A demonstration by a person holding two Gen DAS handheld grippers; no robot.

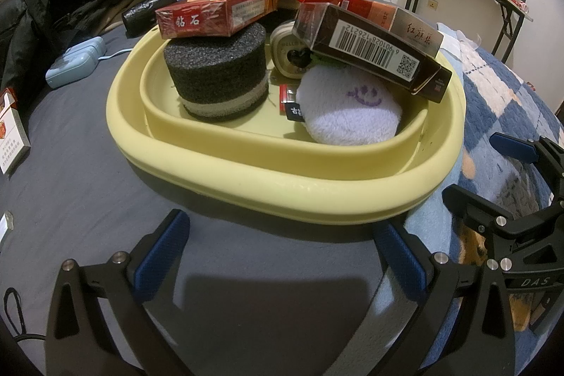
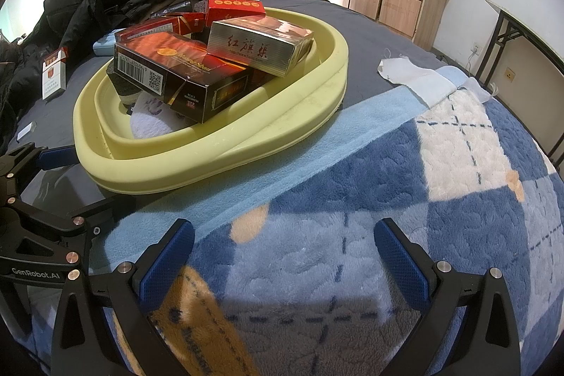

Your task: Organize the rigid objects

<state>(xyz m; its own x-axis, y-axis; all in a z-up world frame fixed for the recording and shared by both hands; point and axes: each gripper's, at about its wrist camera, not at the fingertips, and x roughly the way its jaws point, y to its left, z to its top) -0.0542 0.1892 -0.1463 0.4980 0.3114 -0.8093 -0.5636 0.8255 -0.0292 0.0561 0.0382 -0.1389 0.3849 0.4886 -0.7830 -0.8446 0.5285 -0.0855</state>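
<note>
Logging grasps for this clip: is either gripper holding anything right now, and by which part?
Nothing is held. The left gripper and the right gripper are both open and empty, near the yellow oval plastic tray.

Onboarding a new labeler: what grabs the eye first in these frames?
The pale yellow oval plastic basin on the dark grey bedsheet, heaped with red and dark cigarette boxes, a black foam cylinder and a white plush pad. Right of it lies a blue-and-white checked fleece blanket. Both grippers hang open and empty.

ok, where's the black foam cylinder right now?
Left wrist view: the black foam cylinder stands in the yellow basin's left half, under a red cigarette box, left of the white plush pad.
</note>
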